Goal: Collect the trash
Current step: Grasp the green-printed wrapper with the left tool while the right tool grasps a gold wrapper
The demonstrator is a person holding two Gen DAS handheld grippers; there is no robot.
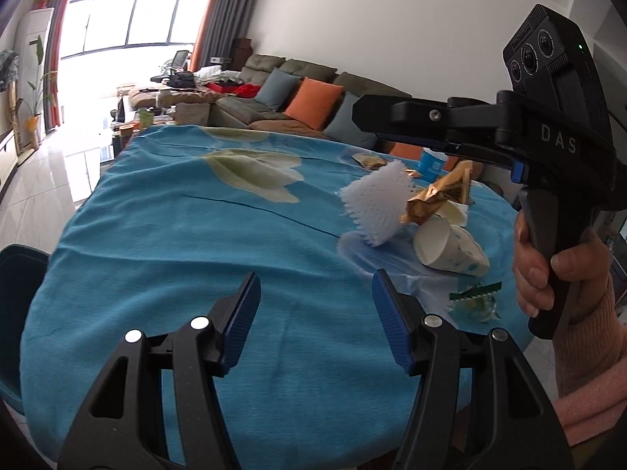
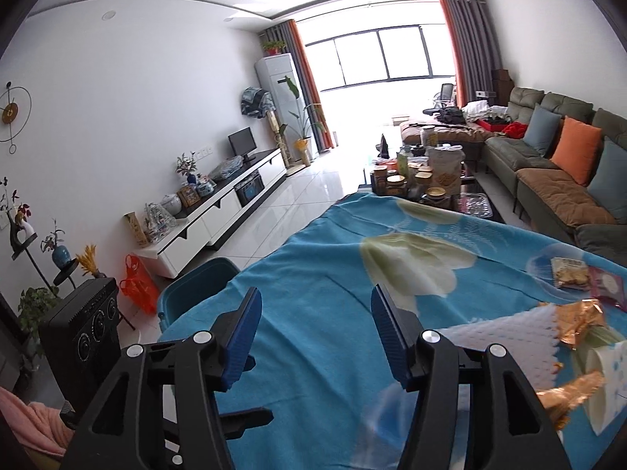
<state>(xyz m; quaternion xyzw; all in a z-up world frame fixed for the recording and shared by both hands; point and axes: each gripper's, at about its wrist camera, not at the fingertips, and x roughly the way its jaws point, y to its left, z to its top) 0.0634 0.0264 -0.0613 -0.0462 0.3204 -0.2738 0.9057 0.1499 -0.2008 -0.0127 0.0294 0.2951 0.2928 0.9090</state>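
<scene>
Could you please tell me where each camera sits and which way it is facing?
Left wrist: on the left hand-held gripper, facing across the blue tablecloth toward the sofa; the right hand shows.
Right wrist: on the right hand-held gripper, facing the window; a pink sleeve shows.
Shared: tablecloth, white foam net, sofa.

Trash pile (image 1: 415, 215) on table's (image 1: 176, 235) right

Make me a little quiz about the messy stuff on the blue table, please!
1. True or false: the left claw is holding something.
2. Which lies tipped on its side: A, the white paper cup with blue dots, or B, the blue-labelled tub?
3. What colour is the crinkly foil wrapper beside the white foam net sleeve?

Key: 1 false; 2 A; 3 gold.
</scene>
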